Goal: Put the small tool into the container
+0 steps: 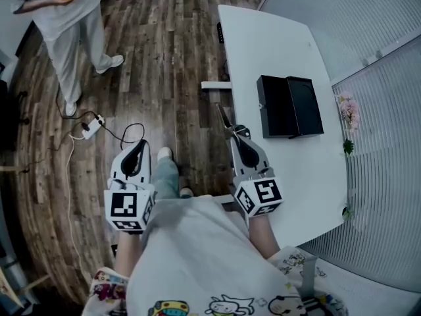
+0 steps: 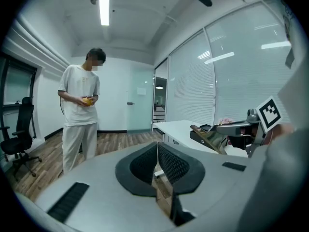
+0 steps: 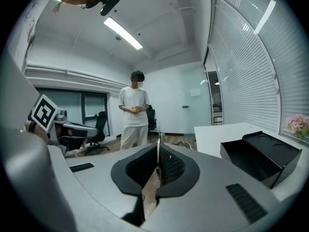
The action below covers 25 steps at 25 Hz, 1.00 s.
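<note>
A black container point(image 1: 289, 105) lies with its lid open on the white table point(image 1: 263, 45); it also shows at the right of the right gripper view point(image 3: 263, 156). My right gripper point(image 1: 238, 133) hovers by the table's near-left edge, short of the container. It is shut on a small tool point(image 1: 223, 117), a thin flat blade that sticks out forward. The tool point(image 2: 208, 138) looks bronze in the left gripper view, and only its edge point(image 3: 159, 141) shows between the pads. My left gripper point(image 1: 140, 143) hangs over the wooden floor, shut with nothing in it.
A person point(image 1: 62, 18) stands on the floor at the far left with a yellow object in hand. A power strip with cables point(image 1: 92, 125) lies on the floor. Pink flowers point(image 1: 347, 110) sit by the window blinds. An office chair point(image 2: 17, 144) stands further back.
</note>
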Each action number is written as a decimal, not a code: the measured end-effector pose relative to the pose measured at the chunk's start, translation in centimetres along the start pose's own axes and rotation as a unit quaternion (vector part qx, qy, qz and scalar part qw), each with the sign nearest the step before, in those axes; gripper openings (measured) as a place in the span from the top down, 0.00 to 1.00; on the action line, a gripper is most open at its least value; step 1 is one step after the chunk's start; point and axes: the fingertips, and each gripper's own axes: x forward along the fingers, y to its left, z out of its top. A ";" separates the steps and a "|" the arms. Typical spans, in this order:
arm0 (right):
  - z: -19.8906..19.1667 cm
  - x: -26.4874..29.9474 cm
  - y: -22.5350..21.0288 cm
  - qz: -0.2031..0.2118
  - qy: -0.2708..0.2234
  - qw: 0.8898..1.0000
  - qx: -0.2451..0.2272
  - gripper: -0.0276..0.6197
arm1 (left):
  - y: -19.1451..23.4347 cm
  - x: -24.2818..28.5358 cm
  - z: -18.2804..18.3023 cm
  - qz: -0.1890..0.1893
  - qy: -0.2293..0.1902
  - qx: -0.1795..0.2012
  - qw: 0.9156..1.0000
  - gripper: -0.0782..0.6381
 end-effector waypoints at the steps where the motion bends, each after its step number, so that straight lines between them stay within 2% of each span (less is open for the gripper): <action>1: 0.2 0.9 -0.2 -0.002 0.001 1.000 -0.001 0.95 | 0.6 0.8 0.4 -0.003 -0.002 0.000 1.000 0.88; 12: 3.8 11.2 -2.5 -0.035 -0.008 0.999 -0.005 0.95 | 7.2 10.7 4.4 -0.038 -0.012 0.012 0.999 0.88; 20: 4.0 13.8 -4.7 -0.092 0.003 0.996 0.015 0.95 | 9.2 15.9 5.8 -0.089 0.003 0.029 0.996 0.88; 25: 3.4 14.3 -6.0 -0.142 0.013 0.989 0.029 0.95 | 9.4 18.5 6.0 -0.132 0.017 0.038 0.990 0.88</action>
